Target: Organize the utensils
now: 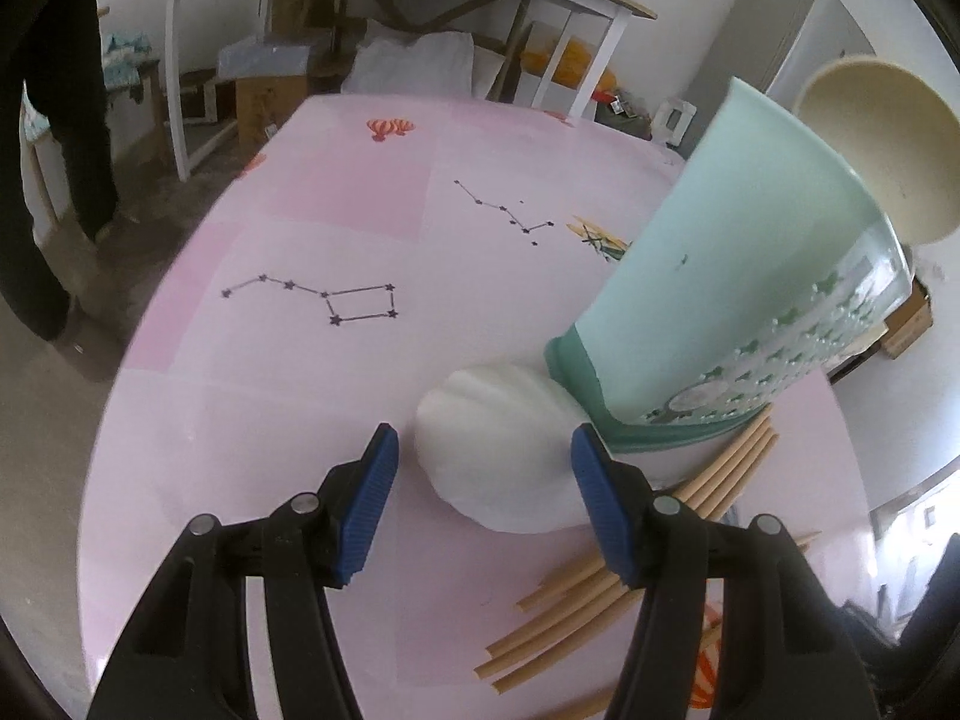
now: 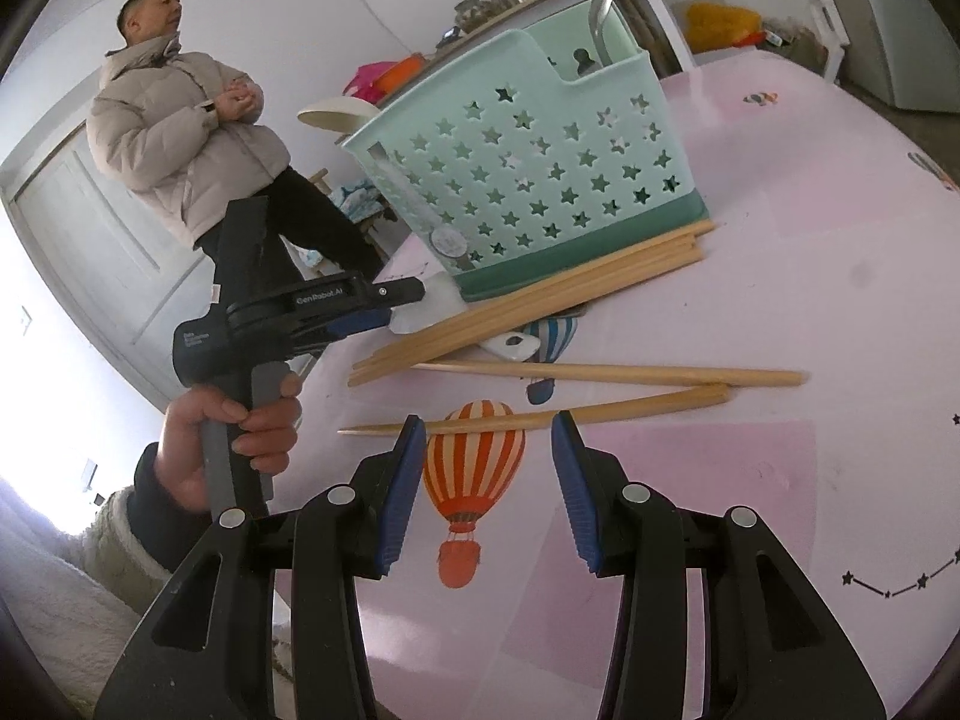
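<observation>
**Left wrist view, left to right**
- Table (image 1: 288, 408): pink cloth printed with constellations and balloons.
- Left gripper (image 1: 483, 450): blue-padded jaws stand apart, gripping nothing; they point down at the table.
- White spoon bowl (image 1: 510, 450): lies on the cloth between and just beyond the fingertips, touching neither pad as far as can be seen.
- Chopsticks (image 1: 576, 606): a loose bundle of tan sticks on the cloth, running under the right-hand finger toward the caddy's base.
- Utensil caddy (image 1: 720, 258): mint green with a darker green base and star cut-outs, standing on the table just behind the spoon.
- Cream ladle bowl (image 1: 882, 144): shows past the caddy's rim at upper right.

**Right wrist view, left to right**
- Bystander (image 2: 192, 138): a person in a pale puffer jacket, standing beyond the table.
- Hand (image 2: 240, 438): wraps the left gripper's handle at the table's edge.
- Right gripper (image 2: 489, 426): jaws partly apart, empty, above a printed orange balloon.
- One chopstick (image 2: 540, 414): lies crosswise just past the fingertips; more lie beyond it, several against the caddy's base.
- Metal handle (image 2: 603, 6): stands upright in the caddy's rear compartment.
</observation>
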A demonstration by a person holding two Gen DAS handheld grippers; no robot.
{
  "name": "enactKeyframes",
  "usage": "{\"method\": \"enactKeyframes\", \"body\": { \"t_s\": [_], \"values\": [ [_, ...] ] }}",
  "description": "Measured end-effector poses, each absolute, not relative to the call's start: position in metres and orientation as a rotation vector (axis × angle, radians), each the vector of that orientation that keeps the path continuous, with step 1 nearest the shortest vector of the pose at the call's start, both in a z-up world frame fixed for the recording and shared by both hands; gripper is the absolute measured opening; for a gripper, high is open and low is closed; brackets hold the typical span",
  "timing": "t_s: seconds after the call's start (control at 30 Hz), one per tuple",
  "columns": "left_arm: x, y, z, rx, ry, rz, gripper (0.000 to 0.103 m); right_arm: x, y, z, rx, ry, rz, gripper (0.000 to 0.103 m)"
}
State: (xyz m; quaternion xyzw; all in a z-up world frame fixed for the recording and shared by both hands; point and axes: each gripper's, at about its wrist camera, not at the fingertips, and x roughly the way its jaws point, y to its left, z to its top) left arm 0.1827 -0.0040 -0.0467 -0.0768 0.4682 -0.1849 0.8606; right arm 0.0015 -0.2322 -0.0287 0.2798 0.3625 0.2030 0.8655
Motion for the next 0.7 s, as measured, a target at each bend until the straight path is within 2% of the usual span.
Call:
{"method": "enactKeyframes", "body": {
  "t_s": [0.27, 0.57, 0.7],
  "values": [
    [0.182, 0.005, -0.045, -0.236, 0.984, -0.388, 0.042, 0.004, -0.235, -0.030, 0.597, 0.762, 0.416, 0.044],
    [0.159, 0.002, -0.036, -0.196, 0.965, -0.420, 0.033, 0.005, -0.229, -0.024, 0.575, 0.757, 0.413, 0.044],
    [0.147, 0.003, -0.034, -0.199, 0.971, -0.454, 0.033, 0.004, -0.227, -0.021, 0.562, 0.753, 0.408, 0.044]
  ]
}}
